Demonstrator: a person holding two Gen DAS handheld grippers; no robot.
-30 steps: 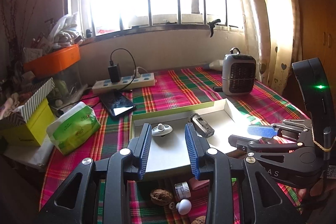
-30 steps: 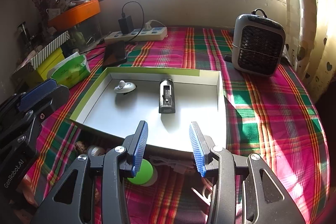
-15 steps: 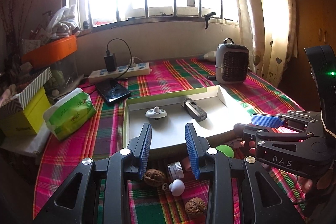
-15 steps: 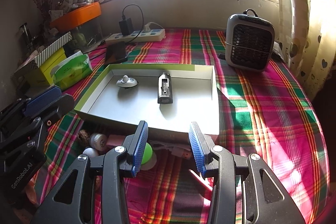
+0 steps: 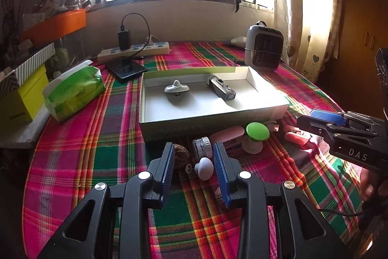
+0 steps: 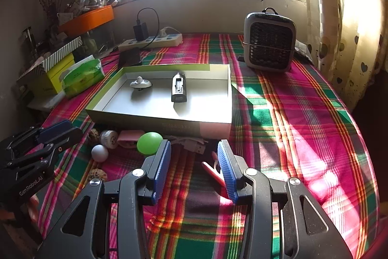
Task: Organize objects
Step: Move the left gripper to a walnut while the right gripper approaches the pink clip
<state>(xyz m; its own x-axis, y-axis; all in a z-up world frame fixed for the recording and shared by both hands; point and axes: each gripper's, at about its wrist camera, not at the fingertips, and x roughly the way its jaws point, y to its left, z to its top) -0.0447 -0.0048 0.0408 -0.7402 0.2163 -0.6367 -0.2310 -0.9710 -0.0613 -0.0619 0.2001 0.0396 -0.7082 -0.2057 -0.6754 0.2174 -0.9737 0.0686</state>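
Both empty grippers, left [image 5: 194, 157] and right [image 6: 194, 154], hang open over clutter beside tray [image 5: 213, 123], ready to load it.

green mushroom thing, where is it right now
The green mushroom-shaped piece lies on the plaid cloth just outside the tray's near wall, right of the small clear jar in the left wrist view.

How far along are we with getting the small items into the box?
Done: a grey disc and a dark rectangular gadget lie in the box. In hand: nothing; left gripper and right gripper are open. Left: walnut, white ball, green-capped piece.
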